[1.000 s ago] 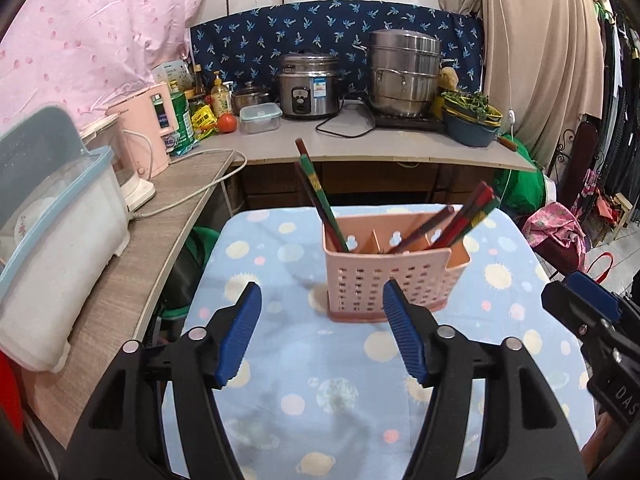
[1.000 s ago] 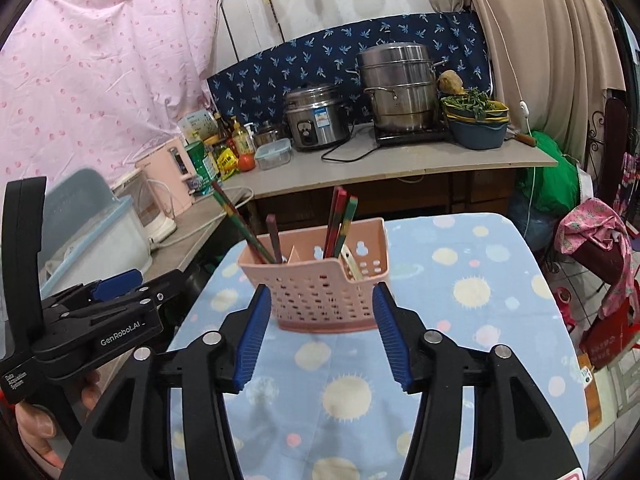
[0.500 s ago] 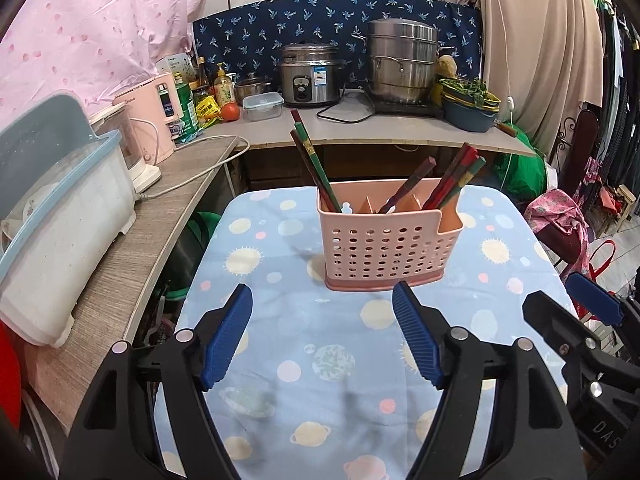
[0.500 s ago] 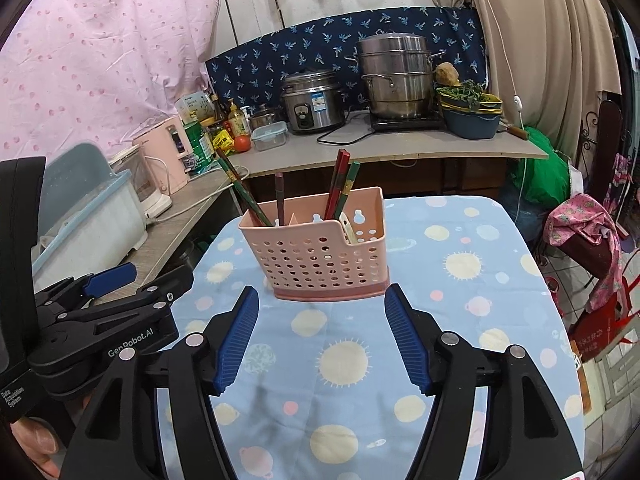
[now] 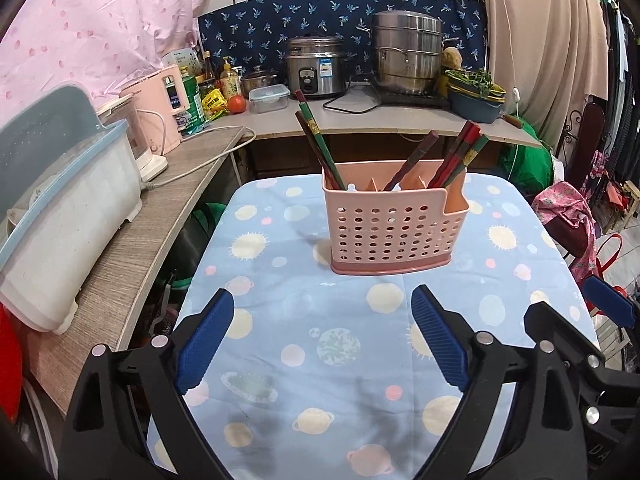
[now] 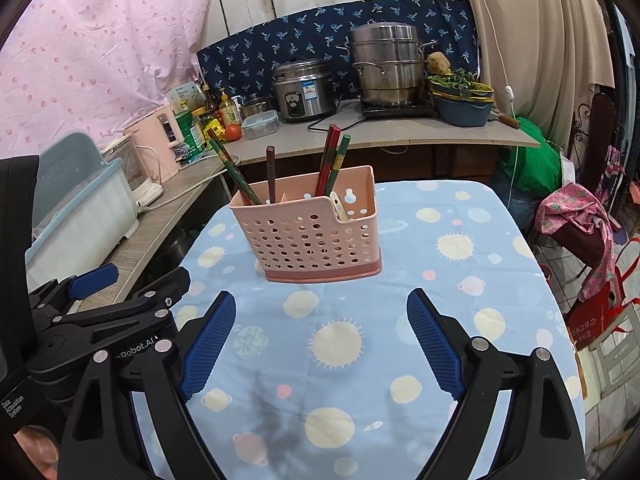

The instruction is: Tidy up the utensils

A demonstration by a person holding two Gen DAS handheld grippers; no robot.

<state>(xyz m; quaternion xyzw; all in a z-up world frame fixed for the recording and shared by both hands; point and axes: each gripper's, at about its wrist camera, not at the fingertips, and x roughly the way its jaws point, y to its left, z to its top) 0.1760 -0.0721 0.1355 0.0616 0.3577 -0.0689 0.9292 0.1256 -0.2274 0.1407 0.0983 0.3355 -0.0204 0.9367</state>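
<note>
Pink perforated utensil caddy [image 5: 394,222] upright on planet-print tablecloth [image 5: 344,344], chopsticks [image 5: 320,148] sorted among its compartments, leaning outward. We note left gripper [image 5: 322,334] and right gripper [image 6: 320,336] both near side of caddy, apart from it. Jaws of each have just been opening, now wide, nothing between. Caddy straight ahead of both, long axis crosswise; neither hand clearly nearer.

Black plastic gripper frames, ribbed blue pads on the fingers [image 5: 204,344], silver screws, white lettering
</note>
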